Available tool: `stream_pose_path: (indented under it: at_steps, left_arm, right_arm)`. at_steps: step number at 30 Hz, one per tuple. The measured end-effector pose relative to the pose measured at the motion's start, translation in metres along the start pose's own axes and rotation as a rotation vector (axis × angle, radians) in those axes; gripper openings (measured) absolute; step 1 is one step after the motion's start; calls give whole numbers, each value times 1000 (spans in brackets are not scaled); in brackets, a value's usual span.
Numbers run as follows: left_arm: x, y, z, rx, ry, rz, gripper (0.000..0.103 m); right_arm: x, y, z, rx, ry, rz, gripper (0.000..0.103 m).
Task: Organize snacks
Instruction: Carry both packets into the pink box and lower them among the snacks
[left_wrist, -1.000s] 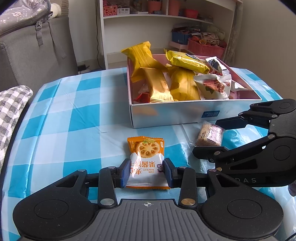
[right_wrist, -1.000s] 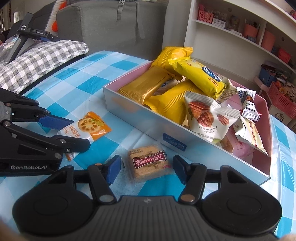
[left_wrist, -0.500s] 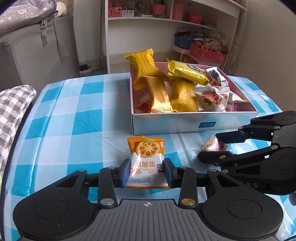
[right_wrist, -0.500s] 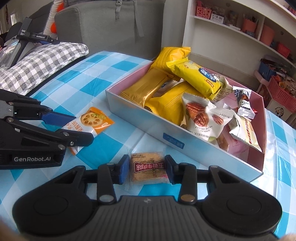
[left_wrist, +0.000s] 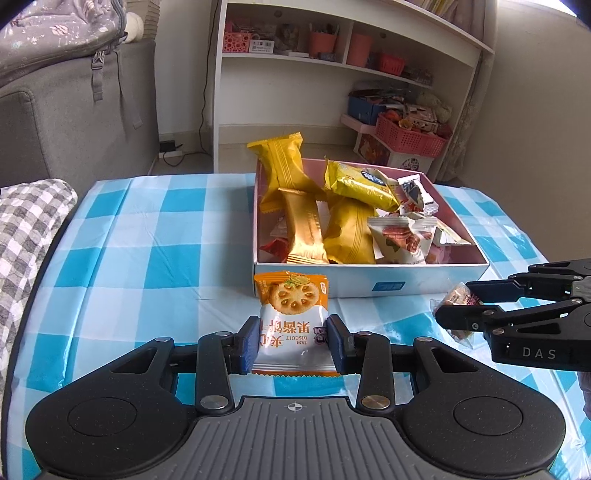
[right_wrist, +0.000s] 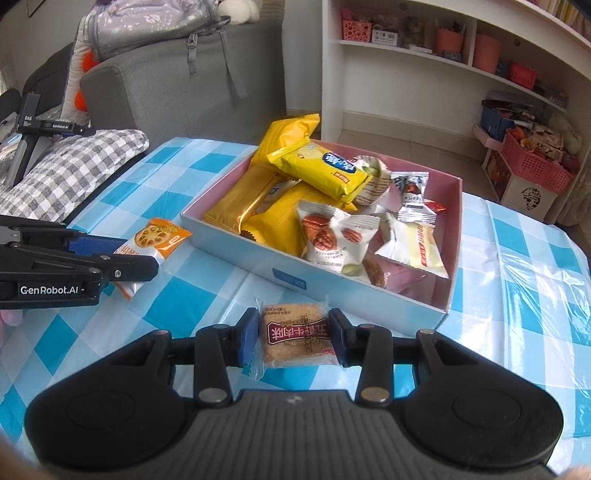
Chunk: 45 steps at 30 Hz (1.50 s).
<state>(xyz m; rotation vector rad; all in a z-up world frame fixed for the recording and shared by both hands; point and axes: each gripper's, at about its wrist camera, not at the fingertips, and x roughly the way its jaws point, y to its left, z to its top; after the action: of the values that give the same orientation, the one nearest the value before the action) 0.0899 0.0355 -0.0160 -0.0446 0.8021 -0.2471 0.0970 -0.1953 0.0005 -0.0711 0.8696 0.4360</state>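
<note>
My left gripper (left_wrist: 291, 341) pinches the jam biscuit packet (left_wrist: 291, 321) at 6 o'clock of the snack box (left_wrist: 369, 286). My right gripper (right_wrist: 293, 341), its jaws just closed, clamps the brown cake packet (right_wrist: 295, 338), above the counter (right_wrist: 517, 295), box at 12 o'clock.

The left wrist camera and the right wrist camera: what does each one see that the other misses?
Only the left view shows the front of the jam biscuit packet clamped in the left tongs. Only the right view shows the printed label of the brown biscuit square clamped in the right tongs, and a black stand on the checked cushion. Both show the snack box, the blue checked tablecloth and the white shelves.
</note>
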Motion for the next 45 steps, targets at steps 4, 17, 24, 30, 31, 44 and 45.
stream_pose_path:
  at_steps: [4, 17, 24, 30, 31, 44, 45]
  left_arm:
    - [1, -5, 6, -20, -12, -7, 36]
    - [12, -18, 36, -107, -72, -37, 36]
    - [36, -28, 47, -169, -81, -41, 36]
    - [56, -38, 52, -163, -80, 7, 36]
    - [59, -37, 52, -165, -81, 14, 36]
    - [78, -41, 48, -155, -81, 27, 36]
    - [79, -40, 48, -154, -86, 25, 36]
  right_arm:
    - [-9, -15, 2, 62, -33, -11, 37]
    - [-14, -65, 12, 259, -126, -38, 37]
    - [-1, -82, 15, 395, -136, -7, 37]
    - [11, -83, 20, 480, -130, 25, 37]
    - [13, -81, 21, 476, -129, 26, 37]
    - [24, -68, 25, 401, -152, -21, 38]
    - [25, -68, 25, 399, -153, -26, 38]
